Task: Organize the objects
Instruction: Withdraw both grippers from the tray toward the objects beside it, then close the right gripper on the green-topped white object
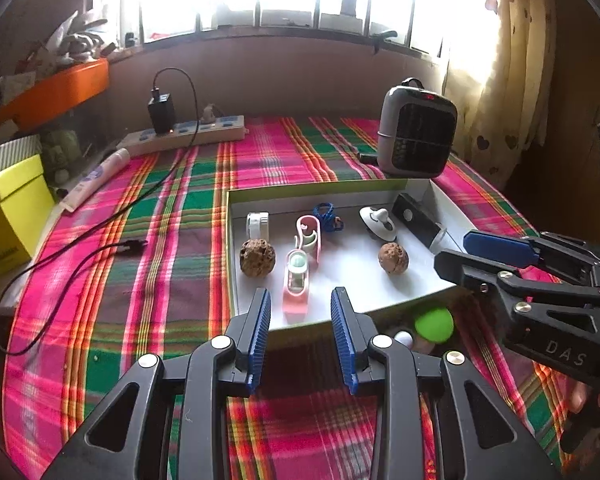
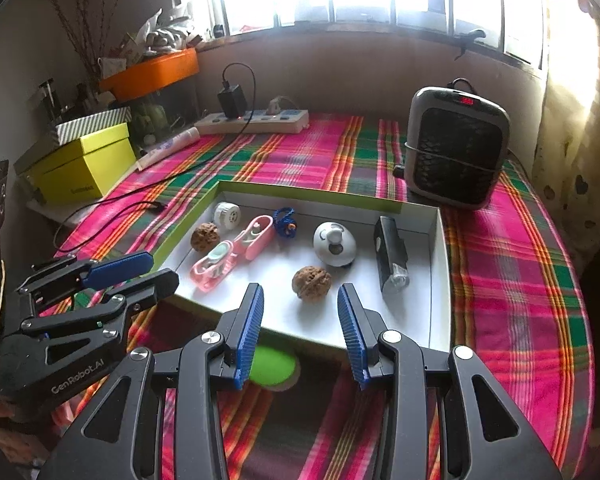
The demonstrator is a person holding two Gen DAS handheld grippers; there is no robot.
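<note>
A shallow white tray [image 1: 352, 276] with a green rim lies on the plaid cloth. It holds two walnuts [image 1: 257, 258] [image 2: 311, 283], two pink clips [image 1: 297, 282], a small white jar [image 1: 257, 224], a blue cord piece [image 1: 327, 216], a white round gadget [image 2: 334, 244] and a black device [image 2: 390, 254]. A green disc [image 2: 272, 364] lies outside the tray's near edge. My left gripper [image 1: 300, 296] hovers open over that near edge, nothing between its fingers. My right gripper [image 2: 301, 290] hangs open beside it, short of the nearer walnut, also holding nothing.
A grey heater [image 2: 454, 148] stands behind the tray on the right. A power strip [image 1: 184, 134] with a black charger and trailing cable [image 1: 100, 232] lies at the back left. A yellow box [image 2: 84, 164], a tube [image 1: 96, 178] and an orange bin [image 1: 56, 92] line the left side.
</note>
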